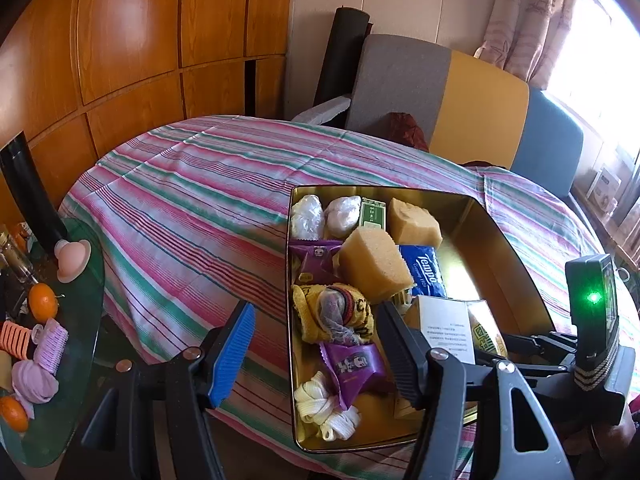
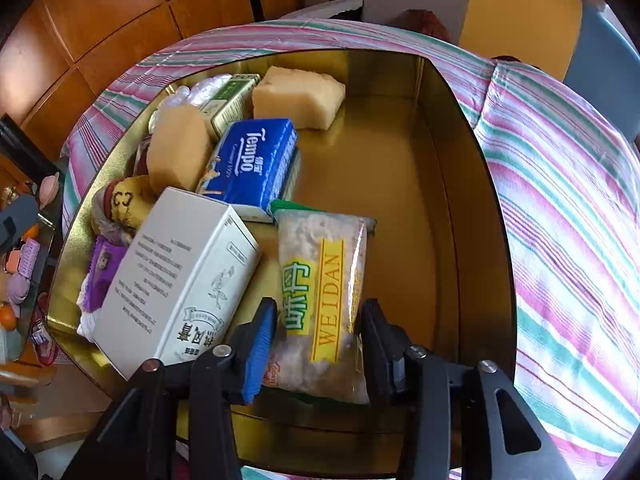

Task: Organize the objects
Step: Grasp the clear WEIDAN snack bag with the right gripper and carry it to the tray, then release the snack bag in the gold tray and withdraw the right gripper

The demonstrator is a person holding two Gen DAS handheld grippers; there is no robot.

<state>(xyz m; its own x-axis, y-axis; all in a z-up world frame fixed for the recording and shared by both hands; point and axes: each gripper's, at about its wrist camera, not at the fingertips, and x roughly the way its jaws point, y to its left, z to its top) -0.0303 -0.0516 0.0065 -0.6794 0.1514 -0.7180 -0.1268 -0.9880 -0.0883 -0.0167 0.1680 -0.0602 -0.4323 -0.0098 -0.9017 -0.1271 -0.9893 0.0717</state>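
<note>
A gold tin box point(image 1: 516, 248) sits on the striped cloth and holds sponges point(image 1: 374, 266), a blue Tempo tissue pack point(image 1: 424, 276), purple snack packets point(image 1: 356, 364), a white box point(image 2: 180, 280) and more. My right gripper point(image 2: 318, 344) is over the tin point(image 2: 448, 184), its fingers on either side of a clear WEIDAN snack bag point(image 2: 324, 296) that lies by the white box. My left gripper point(image 1: 316, 344) is open and empty, hovering over the tin's left edge. The right gripper's body shows at the right of the left wrist view.
A glass side table point(image 1: 80, 344) at the left carries oranges point(image 1: 42, 302), a pink comb, purple rolled items and a pink toy. The striped cloth point(image 1: 192, 208) covers a round table. Chairs point(image 1: 480, 100) stand behind it, with wood panelling at the back left.
</note>
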